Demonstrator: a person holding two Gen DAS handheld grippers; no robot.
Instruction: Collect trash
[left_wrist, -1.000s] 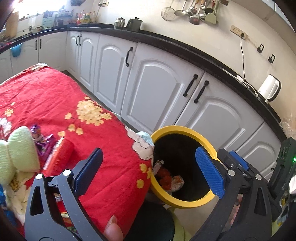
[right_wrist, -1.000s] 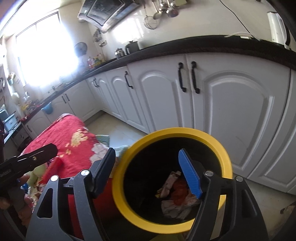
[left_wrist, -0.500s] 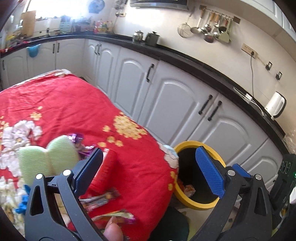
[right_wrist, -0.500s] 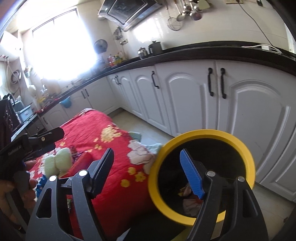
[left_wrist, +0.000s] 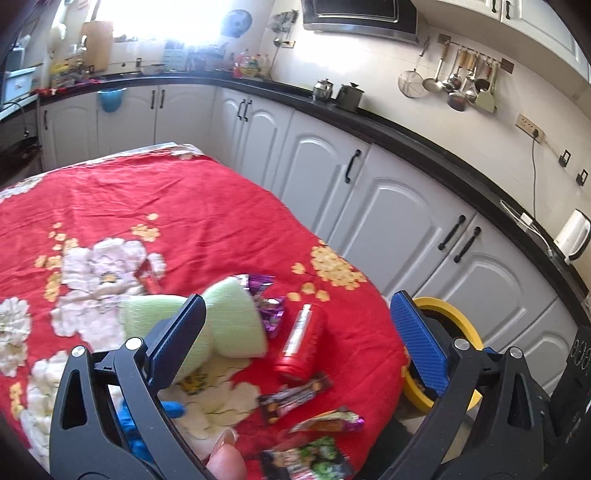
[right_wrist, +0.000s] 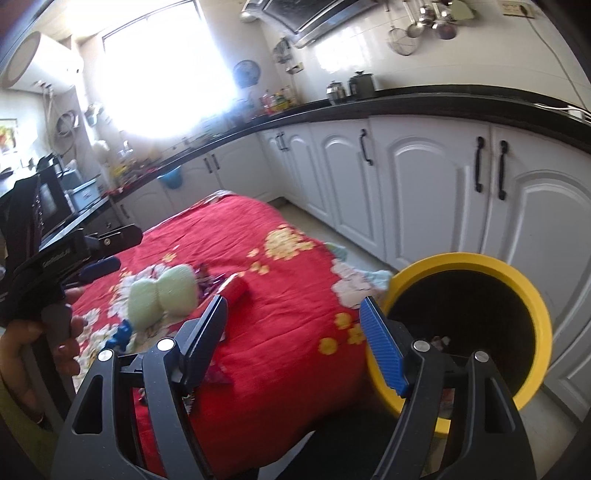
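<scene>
A yellow-rimmed black trash bin (right_wrist: 517, 273) stands on the floor beside the red floral table (right_wrist: 258, 229), with wrappers inside. On the cloth lie a red can (left_wrist: 301, 341) on its side, purple wrappers (left_wrist: 271, 312), dark snack wrappers (left_wrist: 293, 398) and a green packet (left_wrist: 314, 458). My left gripper (left_wrist: 295, 332) is open above the can, nothing between its fingers. My right gripper (right_wrist: 295, 325) is open over the table edge, just left of the bin, and holds nothing.
A pale green bow-shaped cushion (left_wrist: 229, 325) and a blue object (left_wrist: 170, 408) sit on the cloth near the wrappers. White cabinets (left_wrist: 399, 221) under a black counter run behind the bin. A hand (right_wrist: 22, 354) holds the left gripper.
Both grippers swung left, away from the bin and toward the table. The bin slid to the right in both views, and the can and wrappers came into the left wrist view.
</scene>
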